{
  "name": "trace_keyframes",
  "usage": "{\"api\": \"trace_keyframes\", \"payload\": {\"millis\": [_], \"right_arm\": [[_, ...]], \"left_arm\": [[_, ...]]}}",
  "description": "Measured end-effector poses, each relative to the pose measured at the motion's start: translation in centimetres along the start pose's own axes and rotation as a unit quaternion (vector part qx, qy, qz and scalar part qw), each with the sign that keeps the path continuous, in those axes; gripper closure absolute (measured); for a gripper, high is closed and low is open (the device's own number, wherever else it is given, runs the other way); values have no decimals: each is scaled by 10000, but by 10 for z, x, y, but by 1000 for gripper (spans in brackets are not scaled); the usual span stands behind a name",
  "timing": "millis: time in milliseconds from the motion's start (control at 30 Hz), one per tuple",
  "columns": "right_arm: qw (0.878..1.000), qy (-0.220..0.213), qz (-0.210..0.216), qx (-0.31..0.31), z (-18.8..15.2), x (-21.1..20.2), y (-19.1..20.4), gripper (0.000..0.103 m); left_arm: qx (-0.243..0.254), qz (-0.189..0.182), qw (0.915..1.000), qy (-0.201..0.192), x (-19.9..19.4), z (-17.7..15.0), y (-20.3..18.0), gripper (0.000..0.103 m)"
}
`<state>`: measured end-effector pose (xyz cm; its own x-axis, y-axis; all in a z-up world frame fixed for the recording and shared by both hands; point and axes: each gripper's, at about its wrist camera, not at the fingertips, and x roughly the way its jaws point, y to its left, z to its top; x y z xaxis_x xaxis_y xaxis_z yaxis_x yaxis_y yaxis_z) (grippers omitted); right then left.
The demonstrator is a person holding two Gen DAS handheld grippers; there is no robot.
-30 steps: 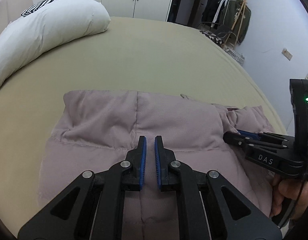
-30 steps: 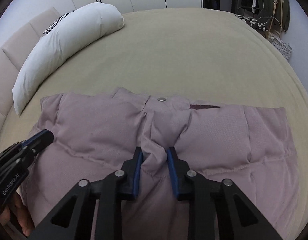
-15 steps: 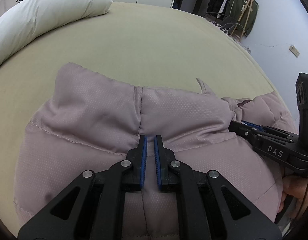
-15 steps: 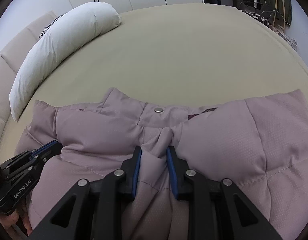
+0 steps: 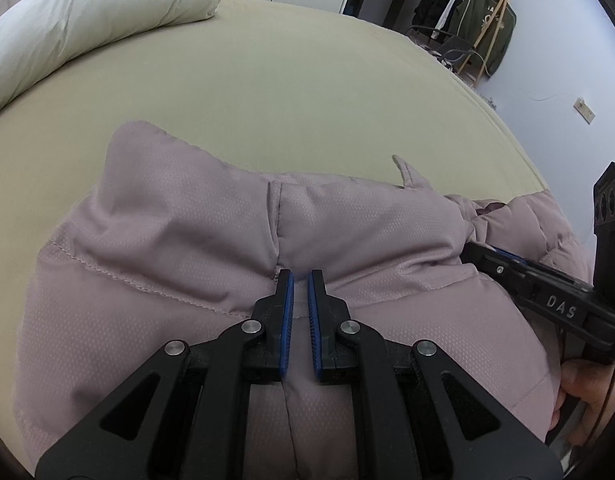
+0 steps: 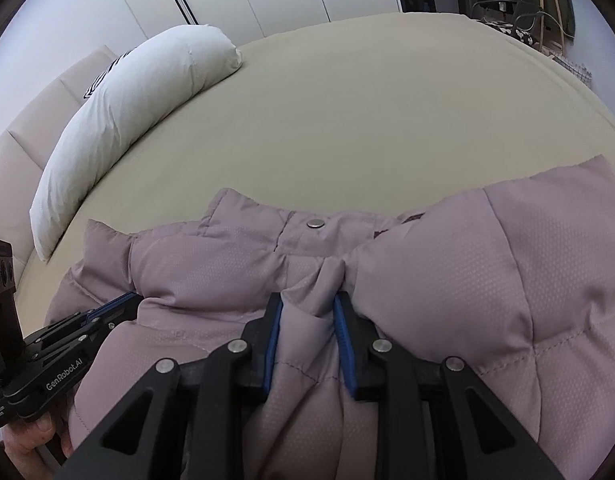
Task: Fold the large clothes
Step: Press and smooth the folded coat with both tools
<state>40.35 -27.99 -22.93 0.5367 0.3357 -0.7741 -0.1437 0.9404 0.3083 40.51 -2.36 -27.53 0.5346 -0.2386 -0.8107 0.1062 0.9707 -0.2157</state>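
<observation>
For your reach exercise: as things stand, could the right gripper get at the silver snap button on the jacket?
Probably not yet: the right gripper is shut on a bunch of the jacket. The snap button lies uncovered just ahead, so letting go would free the way.

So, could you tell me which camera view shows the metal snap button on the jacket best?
The right wrist view: the snap button sits in plain sight on the placket of the mauve puffer jacket, just beyond the right gripper. In the left wrist view the jacket shows, but no snap is visible there.
</observation>
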Motion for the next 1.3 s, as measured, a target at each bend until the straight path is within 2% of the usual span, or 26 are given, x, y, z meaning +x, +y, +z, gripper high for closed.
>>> {"api": "trace_keyframes", "payload": {"millis": [67, 133, 200, 267, 367, 600, 867, 967, 1033, 1100, 1133, 1200, 1267, 1300], "right_arm": [[9999, 34, 24, 101, 0, -27, 0, 74], [9995, -291, -84, -68, -7, -65, 2, 74], [9964, -684, -442, -250, -22, -102, -3, 70], [9927, -793, -887, -202, -39, -124, -22, 65], [9924, -482, -1129, 88, -63, -125, -63, 65], [9888, -750, -1279, -168, -83, -111, -87, 58], [9913, -969, -886, 128, -84, -98, -105, 57], [9906, -853, -1065, 38, -78, -100, -97, 57], [9892, -648, -1316, 71, -75, -113, -82, 55], [9919, -718, -1023, 220, -76, -138, -62, 55], [9933, -840, -785, 107, -79, -152, -45, 55], [9928, -967, -665, -227, -88, -168, -12, 52], [9940, -826, -504, -504, -99, -165, 17, 45], [9944, -677, -521, -618, -104, -157, 27, 45]], "left_arm": [[136, 190, 9997, -109, -27, -5, -4, 95], [321, 380, 9980, -394, -60, -21, -11, 95], [354, 510, 9965, -562, -82, -37, -12, 95], [390, 603, 9959, -549, -86, -49, -7, 95], [389, 469, 9972, -443, -73, -57, 2, 95], [523, 555, 9957, -527, -52, -60, -1, 95], [326, 346, 9972, -583, -36, -57, 9, 96], [162, 268, 9986, -423, -43, -55, 13, 96], [-84, 201, 9991, -362, -67, -57, 14, 95], [-14, 268, 9983, -517, -96, -68, 5, 95], [74, 296, 9978, -589, -107, -74, 0, 95], [240, 470, 9964, -661, -122, -92, -13, 95], [366, 519, 9964, -561, -118, -105, -23, 95], [420, 591, 9960, -524, -114, -111, -25, 95]]}}
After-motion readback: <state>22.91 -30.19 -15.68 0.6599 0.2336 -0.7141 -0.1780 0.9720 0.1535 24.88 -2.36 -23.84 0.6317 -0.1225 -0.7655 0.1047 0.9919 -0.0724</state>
